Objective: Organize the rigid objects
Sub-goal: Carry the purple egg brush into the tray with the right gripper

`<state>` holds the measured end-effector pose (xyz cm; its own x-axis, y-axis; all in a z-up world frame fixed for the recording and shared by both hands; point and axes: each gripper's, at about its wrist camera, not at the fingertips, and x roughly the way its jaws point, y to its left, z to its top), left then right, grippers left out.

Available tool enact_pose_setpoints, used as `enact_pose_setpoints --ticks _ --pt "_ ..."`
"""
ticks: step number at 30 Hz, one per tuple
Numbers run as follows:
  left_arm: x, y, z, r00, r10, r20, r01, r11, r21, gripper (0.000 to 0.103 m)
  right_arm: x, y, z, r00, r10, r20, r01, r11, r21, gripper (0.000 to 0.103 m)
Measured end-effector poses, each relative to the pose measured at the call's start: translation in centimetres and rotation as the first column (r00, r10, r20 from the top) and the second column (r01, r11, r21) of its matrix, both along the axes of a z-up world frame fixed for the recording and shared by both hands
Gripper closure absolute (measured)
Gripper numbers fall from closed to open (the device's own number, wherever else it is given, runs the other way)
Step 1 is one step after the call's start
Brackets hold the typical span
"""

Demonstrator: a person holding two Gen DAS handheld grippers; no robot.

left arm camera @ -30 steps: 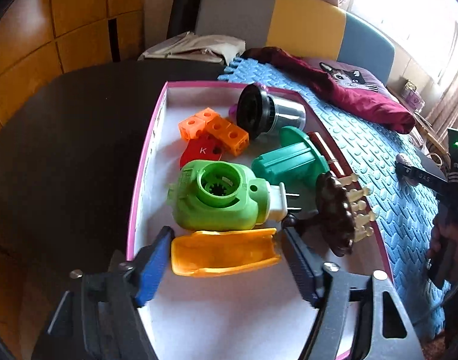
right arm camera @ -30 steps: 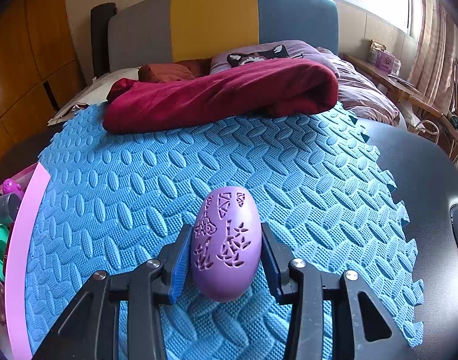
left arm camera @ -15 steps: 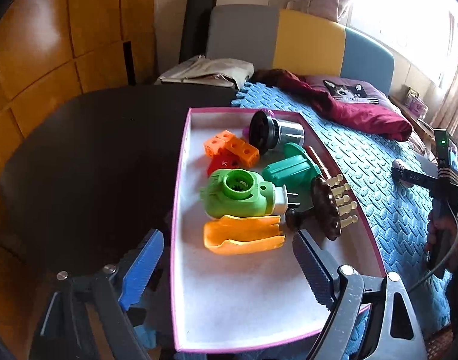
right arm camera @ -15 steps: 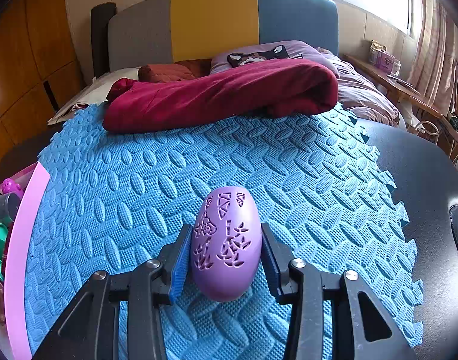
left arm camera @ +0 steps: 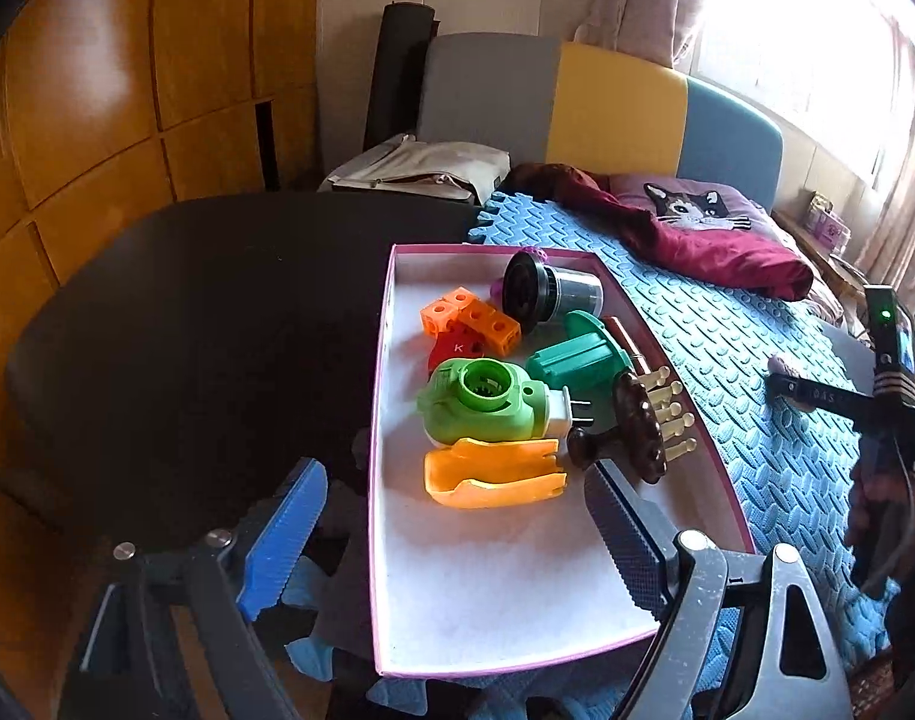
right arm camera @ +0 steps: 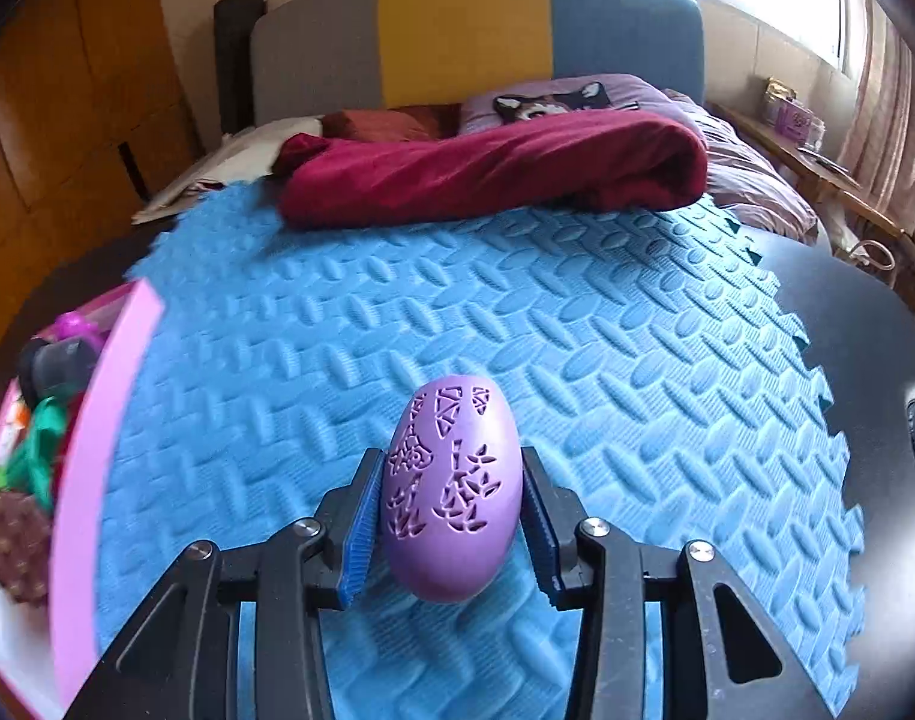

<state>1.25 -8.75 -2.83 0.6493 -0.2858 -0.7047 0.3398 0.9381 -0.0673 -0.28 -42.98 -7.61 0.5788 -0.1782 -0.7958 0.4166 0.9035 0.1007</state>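
The shallow pink-rimmed tray with a white floor (left arm camera: 391, 396) lies on the dark tabletop (left arm camera: 205, 312), its right edge against the blue embossed foam mat (right arm camera: 577, 324). Inside the tray, toward its far end, sit a black-and-silver lens-like cylinder (left arm camera: 547, 288) and a row of orange linked cubes (left arm camera: 472, 321); in the middle lie a light green plastic plug-in gadget with a round socket (left arm camera: 487, 402) and a dark green ribbed plastic spool (left arm camera: 583, 360); nearer the camera lie an orange scoop-shaped plastic shell (left arm camera: 493, 474) and a dark brown wooden massage brush with pale pegs (left arm camera: 637, 426). The left gripper (left arm camera: 457, 528) hangs above the tray's near end with its blue-padded jaws wide apart and nothing between them, one finger outside the tray's left rim. To the right of the tray, over the foam mat, the right gripper (right arm camera: 451, 516) is closed on a purple plastic egg with cut-out patterns (right arm camera: 454, 492), both pads pressed against its sides. Beyond the mat lies a dark red folded blanket (right arm camera: 493, 174).
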Motion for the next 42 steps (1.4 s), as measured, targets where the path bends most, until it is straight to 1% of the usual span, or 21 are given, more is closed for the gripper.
enact_pose_setpoints --ticks 4,6,8,11,14,17,19,22,25,28,29,31,32,34,37,38,42 --pt "-0.2 0.5 -0.1 1.000 0.008 -0.002 -0.008 1.000 -0.005 0.014 -1.3 1.2 0.1 0.999 0.028 0.019 -0.030 0.997 0.072 0.060" --pt "-0.2 0.6 -0.2 1.000 0.008 -0.006 -0.008 1.000 -0.006 0.014 -1.9 1.7 0.1 0.998 0.054 0.034 -0.058 0.990 0.127 0.060" --pt "-0.2 0.8 -0.2 1.000 0.011 -0.003 -0.011 1.000 -0.007 0.014 -2.3 2.4 0.3 0.996 0.071 0.046 -0.077 0.986 0.145 0.060" --pt "-0.1 1.2 -0.1 1.000 0.023 -0.001 -0.023 1.000 -0.015 0.014 -2.8 3.2 1.0 0.990 0.108 0.092 -0.124 0.972 0.198 0.060" --pt "0.2 1.7 0.0 0.999 0.040 -0.001 -0.040 0.999 -0.021 0.014 -3.2 5.0 2.6 0.972 0.178 0.153 -0.207 0.957 0.203 0.060" --pt "0.4 2.1 0.1 0.999 0.055 0.000 -0.055 0.998 -0.027 0.014 -3.4 7.9 4.5 0.934 0.285 0.213 -0.323 0.932 0.167 0.060" --pt "0.4 2.5 0.1 0.998 0.064 0.000 -0.064 0.997 -0.030 0.014 -3.4 10.1 5.5 0.897 0.371 0.239 -0.410 0.901 0.142 0.060" --pt "0.5 2.9 0.1 0.997 0.076 0.001 -0.076 0.997 -0.034 0.014 -3.5 14.1 6.5 0.830 0.498 0.251 -0.533 0.841 0.095 0.060" --pt "0.6 3.4 0.1 0.996 0.090 0.003 -0.090 0.995 -0.039 0.014 -3.3 17.6 6.6 0.761 0.603 0.241 -0.632 0.773 0.060 0.060" --pt "0.7 3.7 0.1 0.995 0.101 0.001 -0.101 0.994 -0.043 0.015 -2.4 20.2 5.4 0.723 0.667 0.183 -0.683 0.729 0.043 0.060" --pt "0.7 3.9 0.0 0.995 0.103 0.000 -0.103 0.994 -0.043 0.015 -1.9 20.9 4.5 0.721 0.677 0.150 -0.688 0.724 0.039 0.060" --pt "0.8 4.0 -0.2 0.994 0.107 -0.005 -0.107 0.993 -0.042 0.015 -0.9 21.5 3.0 0.728 0.679 0.093 -0.684 0.728 0.047 0.060" --pt "0.8 4.1 -0.3 0.994 0.108 -0.008 -0.108 0.993 -0.041 0.015 -0.5 21.7 2.4 0.734 0.676 0.071 -0.679 0.732 0.048 0.060" --pt "0.9 4.1 -0.5 0.994 0.109 -0.014 -0.109 0.993 -0.040 0.014 0.2 21.9 1.1 0.756 0.654 0.021 -0.655 0.755 0.024 0.060" --pt "1.1 4.0 -0.8 0.994 0.103 -0.023 -0.103 0.994 -0.035 0.014 0.7 21.9 -0.1 0.773 0.634 -0.011 -0.633 0.773 0.032 0.060" --pt "1.1 3.9 -0.9 0.995 0.101 -0.022 -0.102 0.994 -0.035 0.014 0.5 21.9 -0.2 0.775 0.632 -0.007 -0.632 0.775 0.014 0.061" --pt "1.0 3.6 -1.0 0.995 0.096 -0.023 -0.097 0.995 -0.030 0.014 0.5 21.4 -0.2 0.780 0.625 0.002 -0.625 0.780 0.034 0.061"
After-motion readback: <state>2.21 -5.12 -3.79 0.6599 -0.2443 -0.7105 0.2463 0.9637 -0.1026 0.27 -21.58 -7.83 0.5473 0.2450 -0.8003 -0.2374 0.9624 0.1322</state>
